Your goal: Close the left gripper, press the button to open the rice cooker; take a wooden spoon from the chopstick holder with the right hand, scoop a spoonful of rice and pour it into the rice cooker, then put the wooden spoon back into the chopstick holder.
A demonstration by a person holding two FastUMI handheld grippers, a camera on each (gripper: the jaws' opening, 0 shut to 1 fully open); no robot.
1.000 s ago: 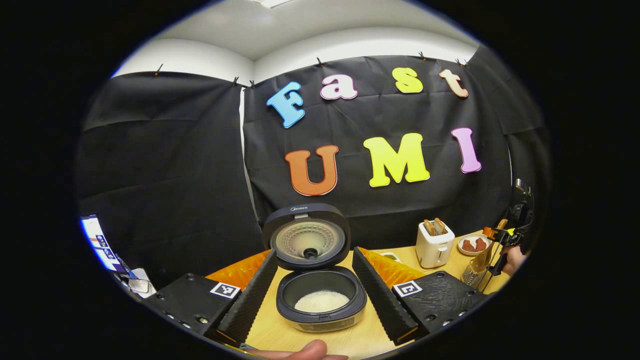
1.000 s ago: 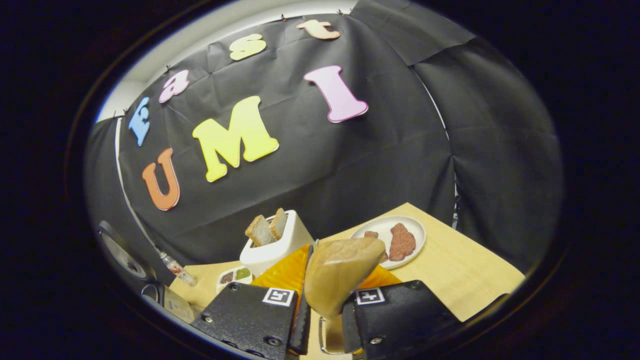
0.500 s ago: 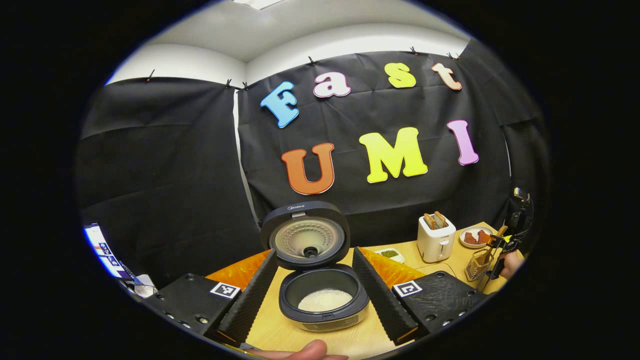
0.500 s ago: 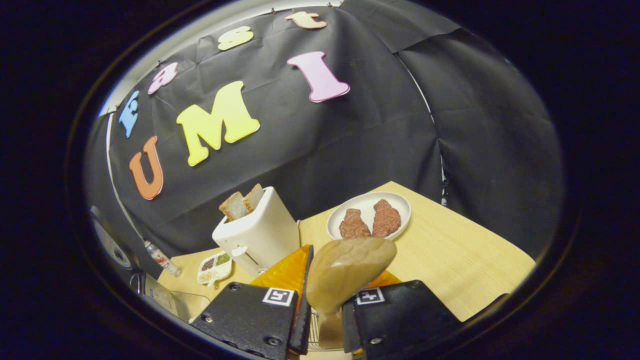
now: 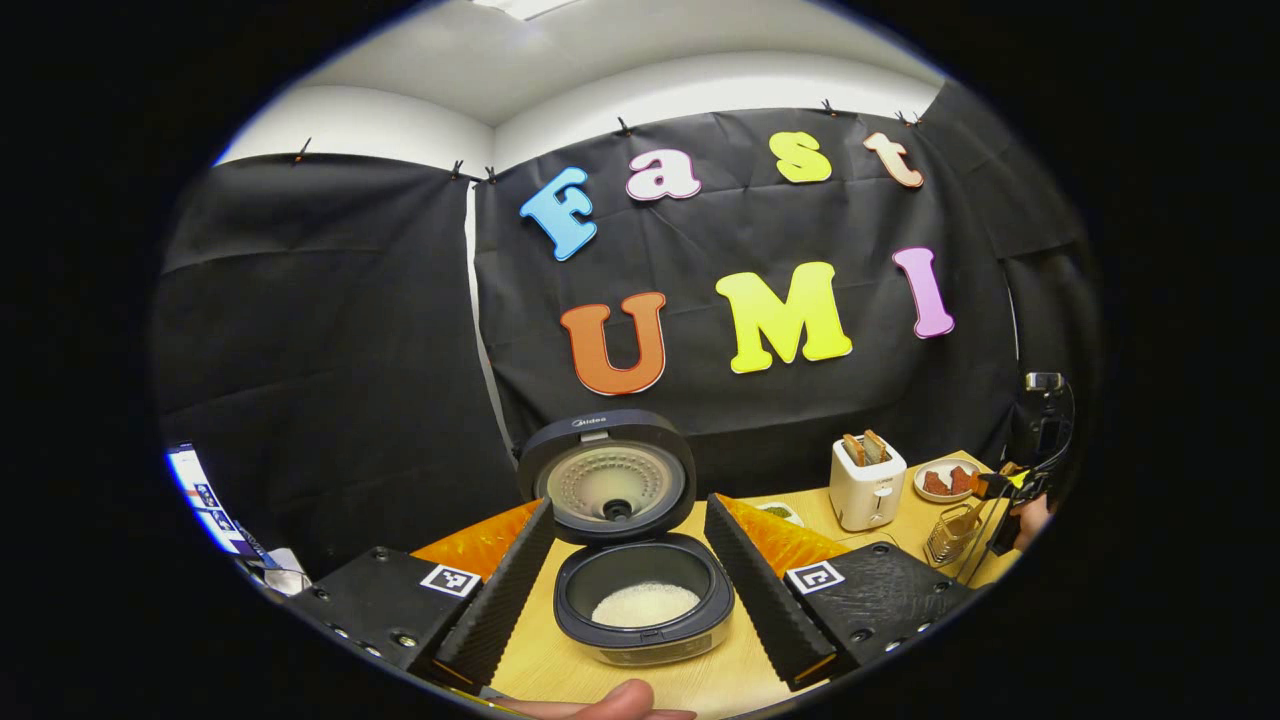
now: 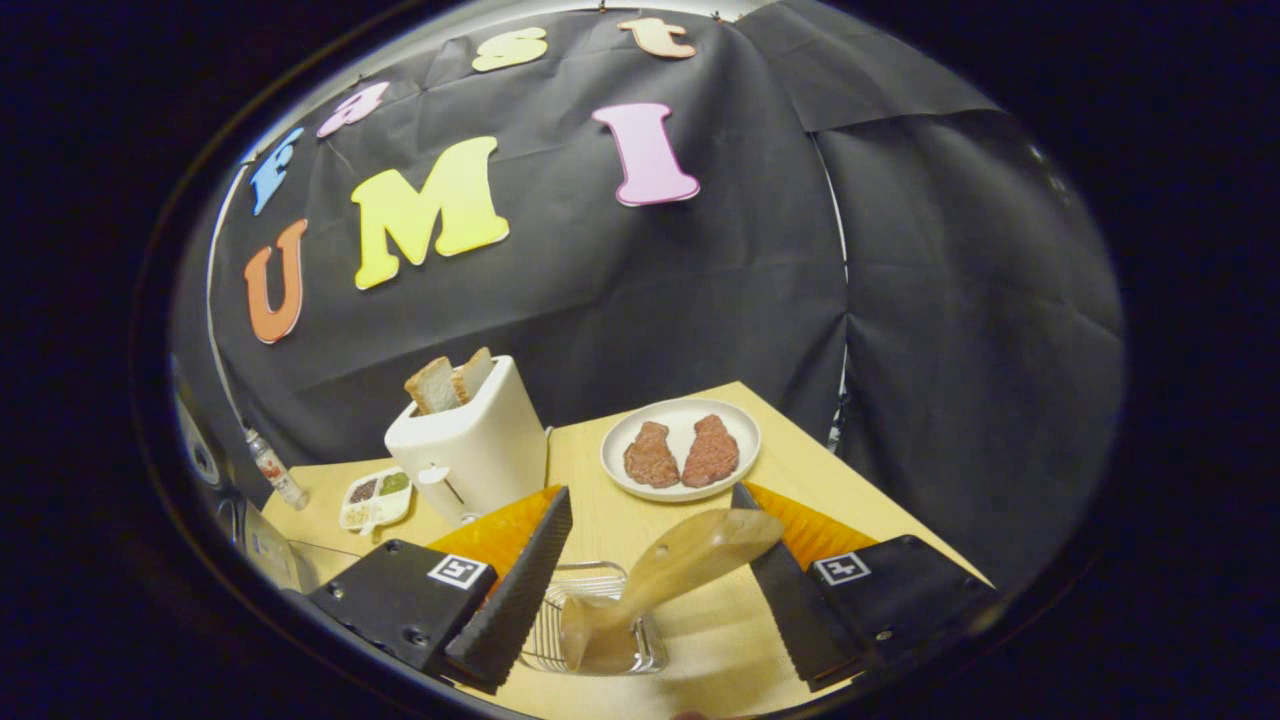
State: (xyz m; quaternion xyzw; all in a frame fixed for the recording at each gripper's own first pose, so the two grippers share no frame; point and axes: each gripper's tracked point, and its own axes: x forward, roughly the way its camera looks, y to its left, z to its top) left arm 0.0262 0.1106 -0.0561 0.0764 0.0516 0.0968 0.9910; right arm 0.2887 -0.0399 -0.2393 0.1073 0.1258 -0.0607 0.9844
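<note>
Item: pale wooden spoon with a broad rounded bowl [image 6: 672,565]. It is seen in the right gripper view standing handle-down in the wire chopstick holder [image 6: 595,632] on the light wooden table [image 6: 900,530]. Its long axis is tilted, the bowl leaning up and to the right, between the two fingers of the right gripper [image 6: 650,585]. The fingers are spread wide; neither is seen touching the spoon. The spoon is judged released into the holder (the task's last step), so the coming move is taken to be a straight withdrawal away from the spoon's axis, without catching the leaning bowl.

Item: dark round rice cooker [image 5: 643,615]. It is seen in the left gripper view with its lid [image 5: 607,476] raised upright and white rice [image 5: 644,604] lying in the pot. It sits directly ahead of the left gripper [image 5: 630,590], between its fingers, which are spread apart and hold nothing.

Nearer hand to the spoon: the right one; the holder is seen far to the right in the left gripper view.

Other: white toaster with bread slices [image 6: 470,440]; white plate of two brown pieces [image 6: 681,450].
</note>
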